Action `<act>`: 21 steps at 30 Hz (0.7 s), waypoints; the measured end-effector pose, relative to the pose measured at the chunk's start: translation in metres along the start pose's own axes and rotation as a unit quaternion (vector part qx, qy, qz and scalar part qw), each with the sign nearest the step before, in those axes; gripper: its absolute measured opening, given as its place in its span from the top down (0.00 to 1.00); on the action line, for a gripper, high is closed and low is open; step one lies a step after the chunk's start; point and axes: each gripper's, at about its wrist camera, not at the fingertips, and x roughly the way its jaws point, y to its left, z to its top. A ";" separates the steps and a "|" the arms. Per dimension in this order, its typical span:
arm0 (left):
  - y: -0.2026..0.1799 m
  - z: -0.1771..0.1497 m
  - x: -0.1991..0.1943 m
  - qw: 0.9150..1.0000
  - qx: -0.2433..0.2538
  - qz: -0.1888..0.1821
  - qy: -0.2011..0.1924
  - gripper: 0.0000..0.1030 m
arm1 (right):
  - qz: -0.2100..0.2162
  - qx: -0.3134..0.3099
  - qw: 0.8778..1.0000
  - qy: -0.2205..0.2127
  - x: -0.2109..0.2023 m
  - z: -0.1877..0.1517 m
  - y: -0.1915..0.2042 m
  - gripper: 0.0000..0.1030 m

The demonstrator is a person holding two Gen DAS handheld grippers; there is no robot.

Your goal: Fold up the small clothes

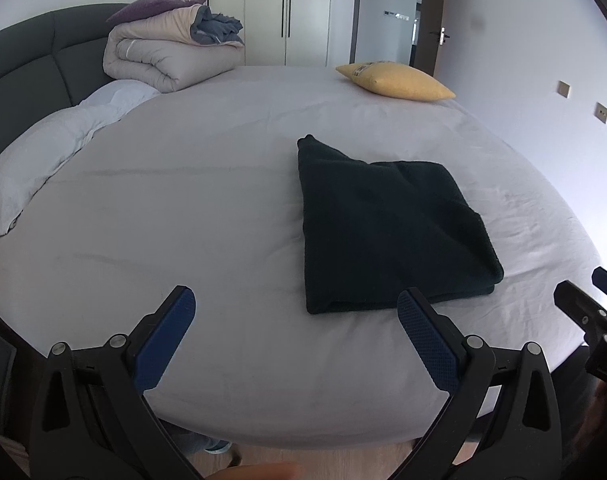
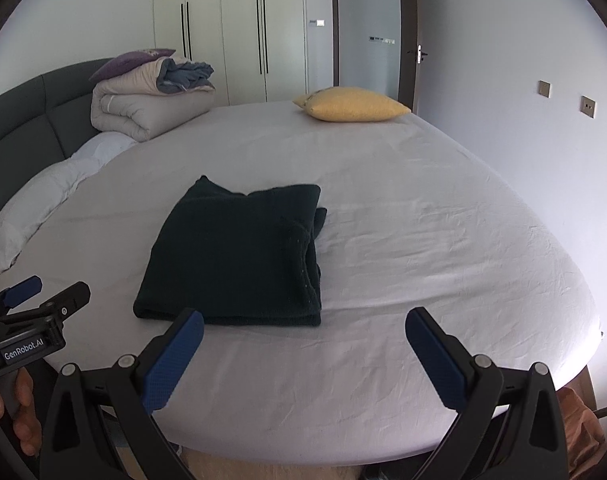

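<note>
The left gripper point(image 1: 295, 308) sits nearest the lens, its blue pads spread wide with nothing between them, above the near edge of the bed point(image 1: 183, 200). The right gripper point(image 2: 303, 328) is the same: released, empty, hanging over bare sheet at the bed's front. Neither touches the cloth.

Just beyond both lies the dark garment point(image 1: 387, 224), already folded into a thick, roughly square stack. It rests flat on the sheet near the front of the bed, ahead and to the right of the left gripper, ahead and to the left of the right one. From the right wrist view its right side shows loose layered edges and a small tail poking out behind; from the left wrist view a corner sticks out at the far left. Whether those layers line up underneath is hard to tell, the fabric being so dark.

The likely trouble is in the next grasp. If a pad pinches only the top layer, lifting may peel the stack open and undo the fold. If both grippers take the near edge unevenly, the fold may skew and the loose tail may slide out further. A pad pushed low could also catch the sheet along with the cloth and drag wrinkles under it.

Well beyond, a yellow pillow point(image 1: 395, 80) and a rolled duvet point(image 1: 163, 60) lie clear of the work.
</note>
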 end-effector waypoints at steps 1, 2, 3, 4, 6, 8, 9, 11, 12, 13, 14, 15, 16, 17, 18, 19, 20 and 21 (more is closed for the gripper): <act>0.000 0.000 0.001 1.000 -0.001 0.000 0.001 0.00 | 0.001 -0.001 1.000 0.004 0.002 -0.001 0.001 0.00; 0.000 0.000 0.002 1.000 -0.002 0.000 0.001 0.00 | 0.002 -0.002 1.000 0.005 0.003 -0.001 0.001 0.00; 0.000 0.000 0.003 1.000 -0.002 0.000 0.002 0.00 | 0.001 -0.003 1.000 0.007 0.004 -0.002 0.003 0.00; -0.001 -0.001 0.004 1.000 -0.002 0.001 0.002 0.00 | 0.000 -0.006 1.000 0.008 0.005 -0.004 0.004 0.00; -0.002 -0.001 0.005 1.000 -0.004 0.002 0.002 0.00 | 0.001 -0.008 1.000 0.011 0.007 -0.005 0.005 0.00; -0.003 -0.001 0.006 1.000 -0.005 0.002 0.002 0.00 | 0.003 -0.007 1.000 0.014 0.008 -0.005 0.006 0.00; -0.003 -0.001 0.007 1.000 -0.005 0.002 0.002 0.00 | 0.003 -0.007 1.000 0.015 0.009 -0.006 0.006 0.00; -0.004 -0.002 0.006 1.000 -0.005 0.003 0.002 0.00 | 0.003 -0.008 1.000 0.017 0.010 -0.005 0.005 0.00; -0.004 -0.001 0.007 1.000 -0.005 0.003 0.003 0.00 | 0.003 -0.007 1.000 0.018 0.010 -0.005 0.005 0.00; -0.004 -0.002 0.007 1.000 -0.005 0.003 0.002 0.00 | 0.003 -0.007 1.000 0.018 0.010 -0.005 0.005 0.00; -0.004 -0.002 0.006 1.000 -0.005 0.003 0.002 0.00 | 0.003 -0.007 1.000 0.018 0.011 -0.005 0.005 0.00; -0.004 -0.002 0.007 1.000 -0.005 0.003 0.003 0.00 | 0.003 -0.007 1.000 0.019 0.011 -0.005 0.004 0.00; -0.004 -0.002 0.006 1.000 -0.005 0.003 0.002 0.00 | 0.003 -0.006 1.000 0.019 0.011 -0.005 0.004 0.00; -0.004 -0.002 0.007 1.000 -0.005 0.003 0.002 0.00 | 0.003 -0.006 1.000 0.019 0.012 -0.005 0.004 0.00; -0.004 -0.002 0.006 1.000 -0.005 0.003 0.002 0.00 | 0.003 -0.006 1.000 0.019 0.012 -0.006 0.005 0.00; -0.004 -0.002 0.006 1.000 -0.005 0.003 0.002 0.00 | 0.003 -0.006 1.000 0.020 0.013 -0.006 0.004 0.00; -0.004 -0.002 0.006 1.000 -0.005 0.004 0.002 0.00 | 0.003 -0.006 1.000 0.020 0.013 -0.006 0.004 0.00; -0.004 -0.002 0.007 1.000 -0.005 0.004 0.003 0.00 | 0.003 -0.007 1.000 0.020 0.013 -0.006 0.004 0.00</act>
